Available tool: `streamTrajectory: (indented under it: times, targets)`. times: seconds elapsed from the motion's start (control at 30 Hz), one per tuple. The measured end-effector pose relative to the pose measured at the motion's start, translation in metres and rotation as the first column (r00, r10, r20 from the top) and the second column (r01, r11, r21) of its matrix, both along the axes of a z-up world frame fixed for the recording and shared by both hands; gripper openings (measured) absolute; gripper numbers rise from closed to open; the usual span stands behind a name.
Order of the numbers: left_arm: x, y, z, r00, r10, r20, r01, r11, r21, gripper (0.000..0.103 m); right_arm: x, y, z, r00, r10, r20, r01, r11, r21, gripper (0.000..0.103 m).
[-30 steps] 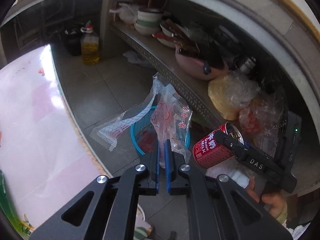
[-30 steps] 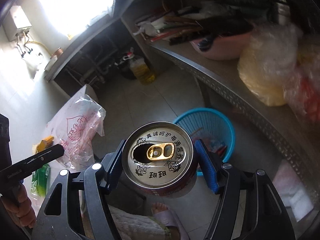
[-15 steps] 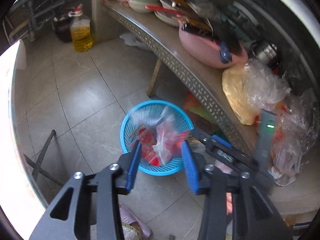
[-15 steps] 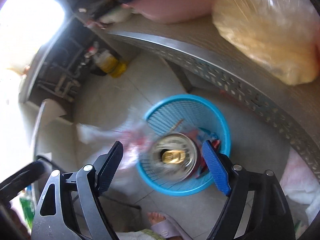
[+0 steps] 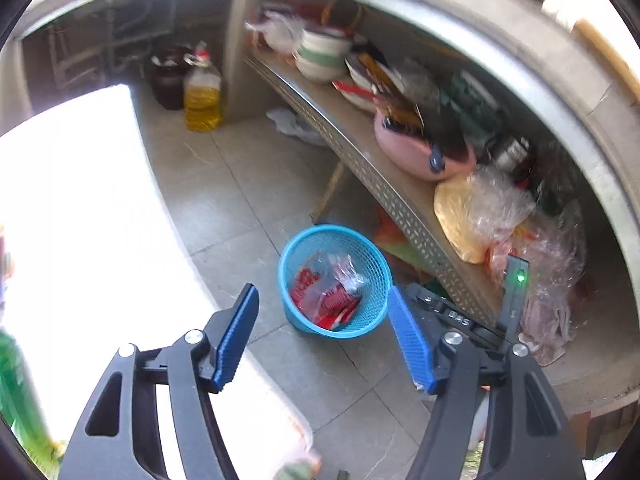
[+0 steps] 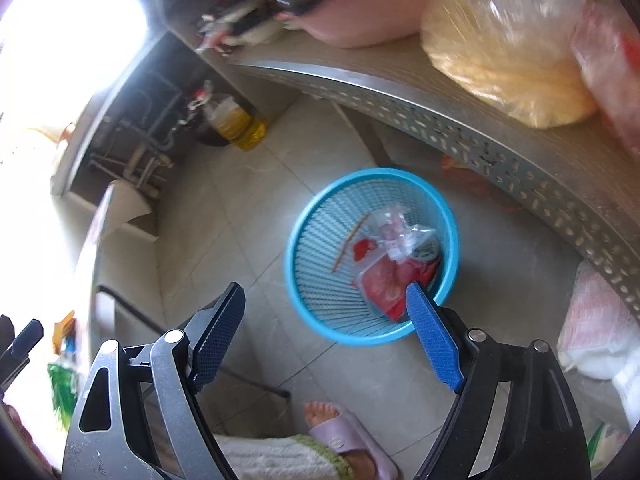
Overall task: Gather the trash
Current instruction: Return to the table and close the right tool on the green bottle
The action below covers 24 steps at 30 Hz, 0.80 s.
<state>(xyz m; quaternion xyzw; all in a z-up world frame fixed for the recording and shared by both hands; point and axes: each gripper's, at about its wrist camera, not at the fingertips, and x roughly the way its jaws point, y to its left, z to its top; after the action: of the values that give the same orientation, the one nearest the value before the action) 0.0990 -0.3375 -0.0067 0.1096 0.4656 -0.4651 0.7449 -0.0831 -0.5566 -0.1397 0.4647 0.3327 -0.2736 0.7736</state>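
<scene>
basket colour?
Light blue mesh basket, seen best in the right wrist view.

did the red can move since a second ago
Yes. It was clamped in the right gripper above the floor; now it lies down in the blue basket under the clear bag.

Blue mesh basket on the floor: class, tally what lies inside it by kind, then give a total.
Clear crumpled plastic bag: 1
Red drink can: 1
Flat red packet: 1
Thin wooden stick: 1
Total in the blue mesh basket: 4
</scene>
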Motion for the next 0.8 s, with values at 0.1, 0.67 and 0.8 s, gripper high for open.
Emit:
streamTrajectory:
  times: [0.1, 0.67, 0.8]
  targets:
    - [0.000, 0.046, 0.022, 0.998, 0.049, 0.032, -0.048, 0.998, -0.047, 0.068, 0.006, 0.017, 0.027, 0.998, 0.059, 0.038, -0.058, 0.998, -0.035, 0.082]
    - [0.017, 0.358, 0.029, 0.755, 0.643, 0.131, -0.637, 0.766, -0.087, 0.072, 0.150, 0.222, 0.125, 0.709, 0.658, 0.254, -0.676, 0.737, -0.021, 0.091]
    - [0.019, 0.389, 0.009, 0.716, 0.691, 0.098, -0.688, 0.723, -0.068, 0.072, 0.186, 0.282, 0.121, 0.626, 0.743, 0.237, -0.766, 0.643, 0.007, 0.091]
